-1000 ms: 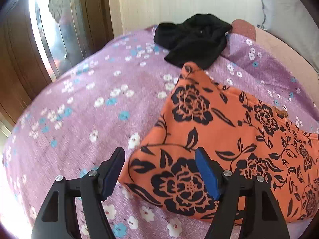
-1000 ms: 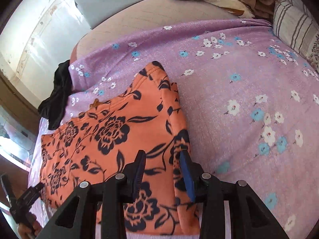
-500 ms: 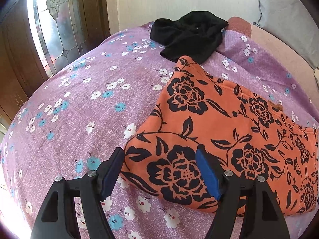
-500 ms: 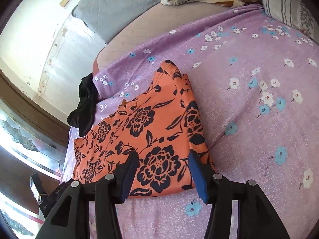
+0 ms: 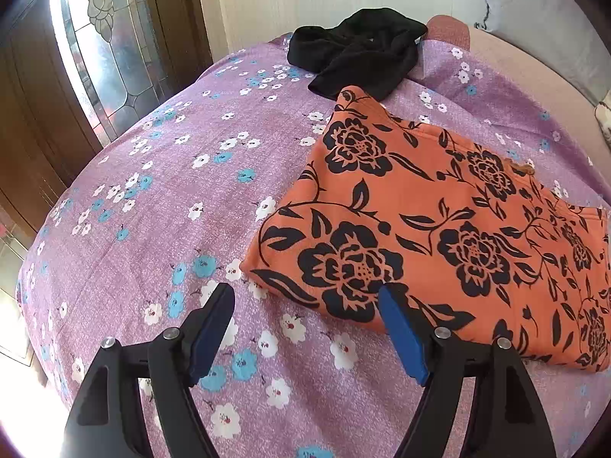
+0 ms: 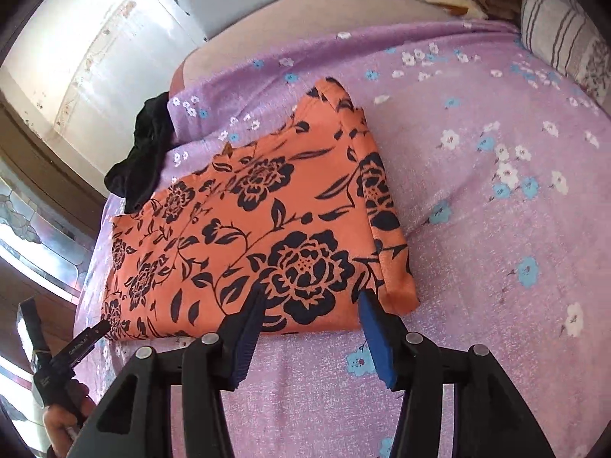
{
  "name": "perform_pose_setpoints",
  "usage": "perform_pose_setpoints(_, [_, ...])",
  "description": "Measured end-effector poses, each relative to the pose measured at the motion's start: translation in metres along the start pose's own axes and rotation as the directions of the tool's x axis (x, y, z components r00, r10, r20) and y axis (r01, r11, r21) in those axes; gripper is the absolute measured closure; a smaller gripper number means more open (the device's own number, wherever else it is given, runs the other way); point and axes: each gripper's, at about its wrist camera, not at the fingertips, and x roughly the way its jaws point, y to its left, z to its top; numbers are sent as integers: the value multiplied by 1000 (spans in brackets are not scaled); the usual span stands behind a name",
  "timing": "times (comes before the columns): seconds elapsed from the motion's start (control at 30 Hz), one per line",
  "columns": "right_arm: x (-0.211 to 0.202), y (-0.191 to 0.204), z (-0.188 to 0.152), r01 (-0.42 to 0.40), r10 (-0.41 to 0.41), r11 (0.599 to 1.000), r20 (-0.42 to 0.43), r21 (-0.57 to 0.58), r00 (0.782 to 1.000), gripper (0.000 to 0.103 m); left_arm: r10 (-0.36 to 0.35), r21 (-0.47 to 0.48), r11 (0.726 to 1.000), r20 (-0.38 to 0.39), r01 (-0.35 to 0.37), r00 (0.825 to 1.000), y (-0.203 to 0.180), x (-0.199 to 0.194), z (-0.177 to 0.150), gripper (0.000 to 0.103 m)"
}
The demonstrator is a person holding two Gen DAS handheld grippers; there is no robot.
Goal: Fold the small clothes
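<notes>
One folded orange garment printed with black flowers (image 5: 439, 229) lies flat on the purple bedsheet dotted with white and blue blossoms (image 5: 160, 198), its near edge just ahead of both tools. At about eleven o'clock from it, touching its far corner, sits a crumpled black cloth (image 5: 359, 51) near the sheet's edge. The left gripper (image 5: 307, 305) hangs released, jaws spread wide over bare sheet at the garment's seven o'clock corner, its right blue pad (image 5: 401, 336) overlapping the fabric's edge in view; nothing sits between the jaws. The right gripper (image 6: 310, 311) is also released, having just been opening, its blue pads apart above the garment's near edge, gripping nothing. At two o'clock, a striped pillow (image 6: 561, 34) rests by the sheet's far side.
</notes>
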Motion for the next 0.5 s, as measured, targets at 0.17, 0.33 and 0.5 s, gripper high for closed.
perform_pose_setpoints(0.17, [-8, 23, -2, -40, 41, 999, 47, -26, 998, 48, -67, 6, 998, -46, 67, 997, -11, -2, -11, 25])
perform_pose_setpoints(0.33, [21, 40, -11, -3, 1, 996, -29, -86, 1000, 48, -37, 21, 999, -64, 38, 997, -13, 14, -3, 25])
perform_pose_setpoints(0.5, [63, 29, -19, 36, -46, 997, -179, -61, 983, 48, -27, -25, 999, -173, 23, 985, -8, 49, 2, 24])
